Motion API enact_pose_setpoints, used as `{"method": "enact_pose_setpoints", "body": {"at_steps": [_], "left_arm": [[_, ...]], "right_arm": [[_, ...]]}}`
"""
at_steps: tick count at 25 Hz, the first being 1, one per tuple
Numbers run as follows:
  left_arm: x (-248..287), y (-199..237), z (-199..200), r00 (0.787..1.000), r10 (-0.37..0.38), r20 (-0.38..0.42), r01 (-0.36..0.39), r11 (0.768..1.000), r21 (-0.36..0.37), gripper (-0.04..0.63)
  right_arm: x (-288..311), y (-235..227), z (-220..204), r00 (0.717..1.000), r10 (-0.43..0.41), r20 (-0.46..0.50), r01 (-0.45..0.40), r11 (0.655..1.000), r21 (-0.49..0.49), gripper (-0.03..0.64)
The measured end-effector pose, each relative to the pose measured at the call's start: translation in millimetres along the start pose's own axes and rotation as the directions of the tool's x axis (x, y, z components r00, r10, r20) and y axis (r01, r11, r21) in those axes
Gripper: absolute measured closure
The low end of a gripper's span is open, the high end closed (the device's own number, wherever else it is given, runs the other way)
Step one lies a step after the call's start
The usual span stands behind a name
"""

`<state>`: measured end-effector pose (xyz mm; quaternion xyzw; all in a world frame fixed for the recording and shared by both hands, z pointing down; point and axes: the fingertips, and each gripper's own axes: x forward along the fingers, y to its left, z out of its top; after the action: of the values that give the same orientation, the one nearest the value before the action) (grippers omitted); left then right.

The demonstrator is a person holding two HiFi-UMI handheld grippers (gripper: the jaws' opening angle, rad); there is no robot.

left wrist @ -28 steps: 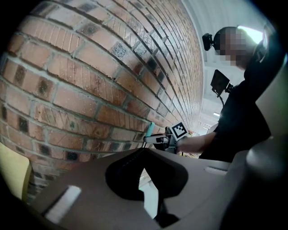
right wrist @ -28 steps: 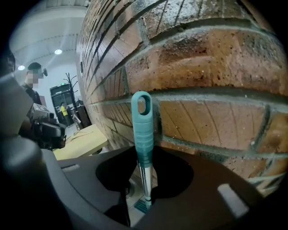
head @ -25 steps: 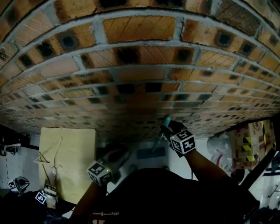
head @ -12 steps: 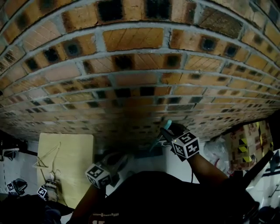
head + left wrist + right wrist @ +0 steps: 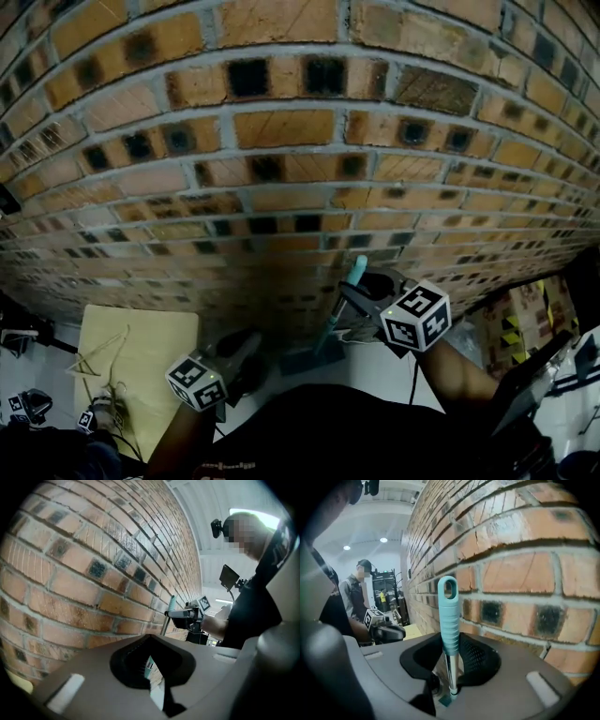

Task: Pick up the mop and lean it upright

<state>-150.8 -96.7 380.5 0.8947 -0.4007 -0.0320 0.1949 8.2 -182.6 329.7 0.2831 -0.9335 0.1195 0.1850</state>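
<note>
The mop has a teal grip (image 5: 450, 616) on a metal pole, and its grey head (image 5: 298, 360) hangs low by the foot of the brick wall (image 5: 281, 131). My right gripper (image 5: 451, 667) is shut on the pole just under the teal grip. In the head view the right gripper (image 5: 364, 305) holds the handle (image 5: 355, 272) steeply upright, close to the bricks. My left gripper (image 5: 242, 349) is lower and to the left, shut with nothing in it. In the left gripper view its jaws (image 5: 152, 672) are together, and the right gripper (image 5: 185, 616) with the handle shows ahead.
A pale wooden board (image 5: 155, 361) lies on the floor at the left with a thin wire frame on it. Yellow-and-black packaging (image 5: 511, 328) sits at the right by the wall. A second person (image 5: 356, 592) stands far off along the wall.
Both grippers have risen. The right one has lifted the mop handle higher against the wall, so the pole stands steeper. The head view has tilted up, showing more brick.
</note>
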Motion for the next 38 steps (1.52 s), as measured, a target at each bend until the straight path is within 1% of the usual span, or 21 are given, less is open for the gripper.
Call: {"method": "enact_pose_setpoints", "body": {"at_steps": [2,4,6,8,11,14,16,19,23,27,30,34,38], "left_arm": [[0.4,-6.0,28.0,1.000,-0.010,0.022,0.009,1.000,0.030,0.595],[2.9,-12.8,56.1,0.999,-0.021,0.035,0.018,0.996,0.085,0.595],[6.4,-20.4,81.1,0.999,-0.036,0.038,0.030,0.990,0.139,0.595],[9.5,-30.2,103.5,0.998,-0.055,0.034,0.049,0.984,0.170,0.595],[13.0,-44.8,136.5,0.996,-0.085,0.037,0.077,0.983,0.168,0.595],[14.3,-58.7,171.0,0.991,-0.119,0.064,0.109,0.983,0.147,0.595],[14.5,-68.4,193.9,0.987,-0.142,0.082,0.128,0.980,0.154,0.595],[12.5,-83.1,226.0,0.981,-0.164,0.101,0.142,0.971,0.192,0.595],[11.6,-102.1,265.2,0.976,-0.184,0.114,0.147,0.951,0.273,0.595],[9.4,-120.3,298.0,0.966,-0.227,0.127,0.180,0.936,0.303,0.595],[7.4,-130.9,315.2,0.959,-0.249,0.136,0.193,0.923,0.332,0.595],[6.8,-138.7,327.4,0.954,-0.264,0.141,0.200,0.913,0.355,0.595],[7.5,-143.8,333.8,0.952,-0.271,0.143,0.204,0.909,0.365,0.595]], "right_arm": [[-12.2,5.0,25.3,0.999,0.016,0.032,-0.016,1.000,-0.007,0.492],[-23.6,9.5,52.4,0.997,0.033,0.063,-0.031,0.999,-0.025,0.492],[-33.7,13.7,77.6,0.995,0.051,0.084,-0.047,0.998,-0.045,0.492],[-43.6,19.0,99.4,0.992,0.077,0.097,-0.072,0.996,-0.058,0.492],[-59.8,27.2,131.4,0.985,0.122,0.125,-0.114,0.991,-0.070,0.492],[-76.9,33.7,164.9,0.975,0.162,0.153,-0.150,0.985,-0.083,0.492],[-88.0,36.4,188.1,0.968,0.185,0.169,-0.172,0.981,-0.093,0.492],[-104.9,41.3,221.4,0.958,0.213,0.193,-0.195,0.975,-0.107,0.492],[-128.1,47.8,263.3,0.950,0.234,0.208,-0.210,0.969,-0.132,0.492],[-141.2,53.3,296.9,0.951,0.235,0.201,-0.204,0.966,-0.162,0.491],[-144.7,54.5,314.9,0.953,0.222,0.207,-0.187,0.966,-0.177,0.492],[-146.9,55.8,330.7,0.954,0.203,0.218,-0.162,0.968,-0.192,0.491],[-153.1,55.3,347.2,0.948,0.198,0.248,-0.150,0.969,-0.196,0.492]]}}
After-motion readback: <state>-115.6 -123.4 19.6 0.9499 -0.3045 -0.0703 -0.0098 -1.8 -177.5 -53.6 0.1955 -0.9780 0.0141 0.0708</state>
